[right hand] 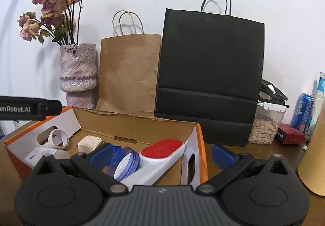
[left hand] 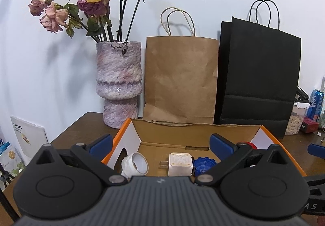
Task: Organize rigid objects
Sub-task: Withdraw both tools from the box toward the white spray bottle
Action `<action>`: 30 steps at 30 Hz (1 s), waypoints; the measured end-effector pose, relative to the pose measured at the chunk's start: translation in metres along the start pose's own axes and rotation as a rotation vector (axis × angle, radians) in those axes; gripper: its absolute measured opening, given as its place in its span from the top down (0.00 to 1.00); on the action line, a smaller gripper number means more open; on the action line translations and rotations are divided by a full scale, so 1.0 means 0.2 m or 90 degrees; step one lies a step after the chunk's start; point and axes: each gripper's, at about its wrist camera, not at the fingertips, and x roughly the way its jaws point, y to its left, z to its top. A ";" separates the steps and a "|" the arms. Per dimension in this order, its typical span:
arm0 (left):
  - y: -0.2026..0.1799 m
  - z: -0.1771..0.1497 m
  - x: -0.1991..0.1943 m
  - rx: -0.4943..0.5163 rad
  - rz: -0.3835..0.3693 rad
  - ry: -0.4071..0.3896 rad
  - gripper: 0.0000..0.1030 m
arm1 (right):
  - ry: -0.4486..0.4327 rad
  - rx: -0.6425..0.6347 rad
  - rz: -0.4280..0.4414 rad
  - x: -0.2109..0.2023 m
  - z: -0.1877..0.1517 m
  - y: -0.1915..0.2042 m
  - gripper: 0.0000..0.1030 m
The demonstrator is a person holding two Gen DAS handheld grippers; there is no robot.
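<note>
An open cardboard box (left hand: pixel 174 130) with orange outer walls sits on the brown table; it also shows in the right wrist view (right hand: pixel 138 124). Inside lie a white tape roll (left hand: pixel 138 164) (right hand: pixel 59 138), a cream plug adapter (left hand: pixel 179 165) (right hand: pixel 89 143), a blue ridged lid (left hand: pixel 204 164), a stack of blue-rimmed lids (right hand: pixel 126 162) and a white lint brush with a red pad (right hand: pixel 160 151). My left gripper (left hand: pixel 160 143) is open and empty over the box's near side. My right gripper (right hand: pixel 162 154) is open and empty above the box's right end.
A mottled pink vase (left hand: pixel 118 83) of dried roses, a brown paper bag (left hand: pixel 180 77) and a black paper bag (left hand: pixel 258 75) stand against the wall behind the box. A seed container (right hand: pixel 266 124), a red box (right hand: pixel 291 135), a blue can (right hand: pixel 303 112) and a tan cylinder (right hand: pixel 314 155) stand at right.
</note>
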 end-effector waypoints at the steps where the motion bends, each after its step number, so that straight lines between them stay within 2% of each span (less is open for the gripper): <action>1: 0.00 0.00 -0.01 -0.001 -0.001 0.000 0.00 | 0.000 0.001 -0.001 -0.01 0.00 0.00 0.00; 30: 0.04 -0.21 -0.47 0.003 -0.017 0.017 0.00 | 0.012 -0.007 0.015 -0.53 -0.19 0.05 0.00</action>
